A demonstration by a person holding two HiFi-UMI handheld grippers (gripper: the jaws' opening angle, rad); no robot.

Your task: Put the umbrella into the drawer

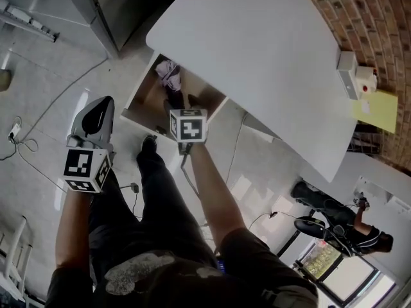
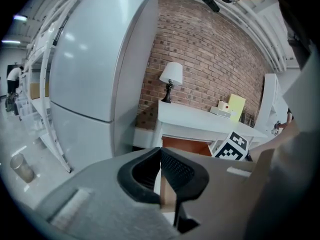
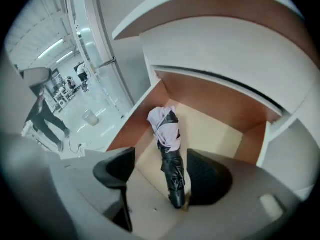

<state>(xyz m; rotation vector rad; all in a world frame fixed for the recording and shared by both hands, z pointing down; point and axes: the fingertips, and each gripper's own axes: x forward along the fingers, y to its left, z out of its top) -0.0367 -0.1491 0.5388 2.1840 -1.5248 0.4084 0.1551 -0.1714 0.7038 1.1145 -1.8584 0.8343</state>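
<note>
The folded umbrella (image 1: pixel 169 76), lilac at one end and black at the other, lies inside the open wooden drawer (image 1: pixel 138 101) under the white desk (image 1: pixel 257 50). In the right gripper view the umbrella (image 3: pixel 169 154) rests on the drawer floor (image 3: pixel 215 129), apart from both pads. My right gripper (image 3: pixel 161 166) hangs above it, open wide, with nothing held; in the head view it (image 1: pixel 182 102) hovers over the drawer's front. My left gripper (image 1: pixel 96 115) is held out to the left of the drawer, over the floor. Its jaws (image 2: pixel 160 170) are shut and empty.
A tall white fridge (image 2: pixel 90 64) stands left of the desk. A lamp (image 2: pixel 171 77) and a yellow box (image 1: pixel 376 111) sit on the desk top by the brick wall (image 2: pixel 210 54). Cables (image 1: pixel 22 143) trail over the floor, and a small bucket (image 3: pixel 90 117) stands there.
</note>
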